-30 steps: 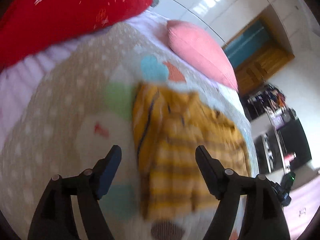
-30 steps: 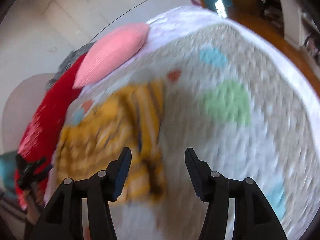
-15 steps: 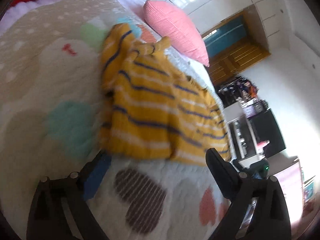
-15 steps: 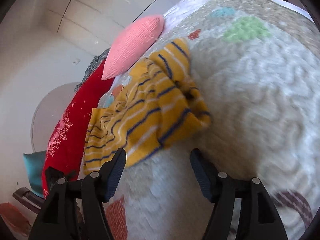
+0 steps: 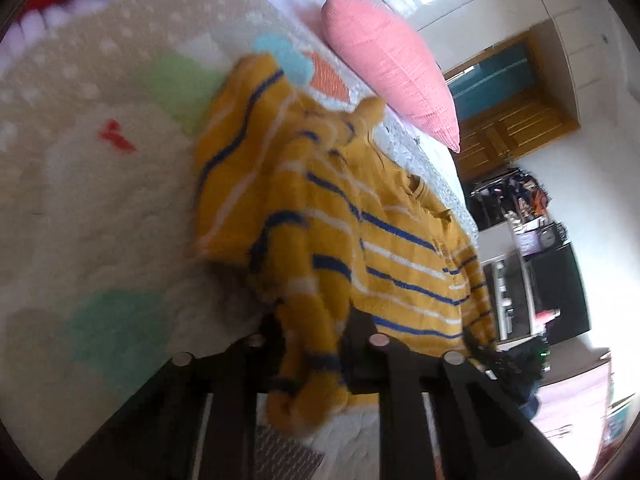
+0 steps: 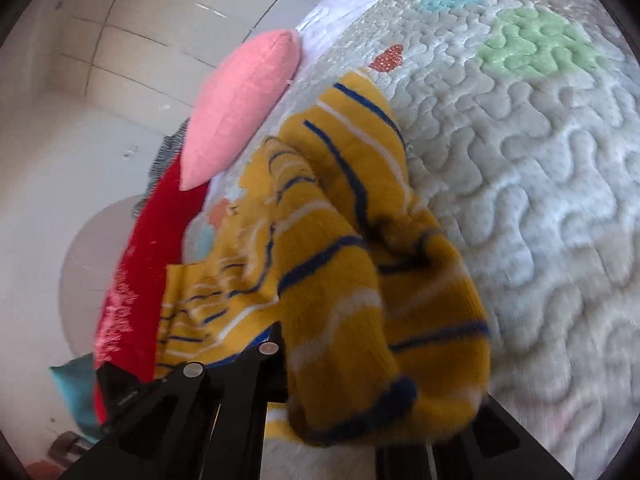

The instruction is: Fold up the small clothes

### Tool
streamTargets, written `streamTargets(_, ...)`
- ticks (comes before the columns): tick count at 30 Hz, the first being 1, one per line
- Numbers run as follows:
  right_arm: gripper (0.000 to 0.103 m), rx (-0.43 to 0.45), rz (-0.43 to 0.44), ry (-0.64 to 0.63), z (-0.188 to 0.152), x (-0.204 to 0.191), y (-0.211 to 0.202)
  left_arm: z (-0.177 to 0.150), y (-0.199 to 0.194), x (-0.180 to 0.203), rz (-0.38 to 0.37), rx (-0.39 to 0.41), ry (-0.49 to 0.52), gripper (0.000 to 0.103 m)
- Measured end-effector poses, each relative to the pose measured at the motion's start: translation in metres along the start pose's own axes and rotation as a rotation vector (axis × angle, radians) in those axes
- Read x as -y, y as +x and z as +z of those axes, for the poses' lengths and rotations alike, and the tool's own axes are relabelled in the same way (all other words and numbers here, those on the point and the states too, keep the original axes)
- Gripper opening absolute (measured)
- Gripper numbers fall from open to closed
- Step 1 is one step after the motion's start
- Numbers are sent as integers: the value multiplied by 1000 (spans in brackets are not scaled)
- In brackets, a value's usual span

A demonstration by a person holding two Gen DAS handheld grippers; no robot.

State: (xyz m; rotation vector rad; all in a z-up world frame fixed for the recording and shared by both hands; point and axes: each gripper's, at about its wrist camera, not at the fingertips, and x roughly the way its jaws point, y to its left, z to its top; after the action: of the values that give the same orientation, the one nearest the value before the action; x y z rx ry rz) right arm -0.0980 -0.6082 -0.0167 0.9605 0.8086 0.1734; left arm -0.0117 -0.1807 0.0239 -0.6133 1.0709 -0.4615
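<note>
Both claws, apart half a second ago, now clamp the near hem of the sweater (image 5: 340,216) on the bed (image 5: 100,200): left claw (image 5: 312,344), right claw (image 6: 328,360). Lift evenly, keeping corners level.

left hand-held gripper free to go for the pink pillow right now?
Probably not: the left hand-held gripper looks shut on the yellow striped sweater, which lies between it and the pink pillow. It would need to release first.

Bed with quilted blanket (image 6: 540,184) of pastel patches, pink pillow (image 5: 390,64) and red pillow (image 6: 140,264) at its head, white panelled wall (image 6: 100,60), wooden door (image 5: 516,120), dark cluttered shelving (image 5: 532,256), bright daylight
</note>
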Motion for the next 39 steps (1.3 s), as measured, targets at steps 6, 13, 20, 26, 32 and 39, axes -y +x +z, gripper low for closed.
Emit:
streamTargets(6, 10, -49, 66, -27, -33, -5, -45, -34, -54, 0, 4, 3, 43, 11)
streamTargets(13, 21, -105, 5, -133, -114, 12, -95, -102, -86, -29, 75, 7, 47, 28)
streamTargets(20, 33, 53, -147, -292, -126, 1, -174, -136, -137, -35, 164, 174, 55, 57)
streamTargets(26, 33, 61, -147, -440, -97, -58, -149, -163, -140, 0, 284, 228, 226, 61)
streamTargets(32, 33, -57, -231, -514, -57, -92, -29, -178, -138, 6, 314, 216, 293, 67)
streamTargets(39, 28, -107, -449, -469, -7, -79, 37, -182, -164, -24, 342, 244, 249, 74)
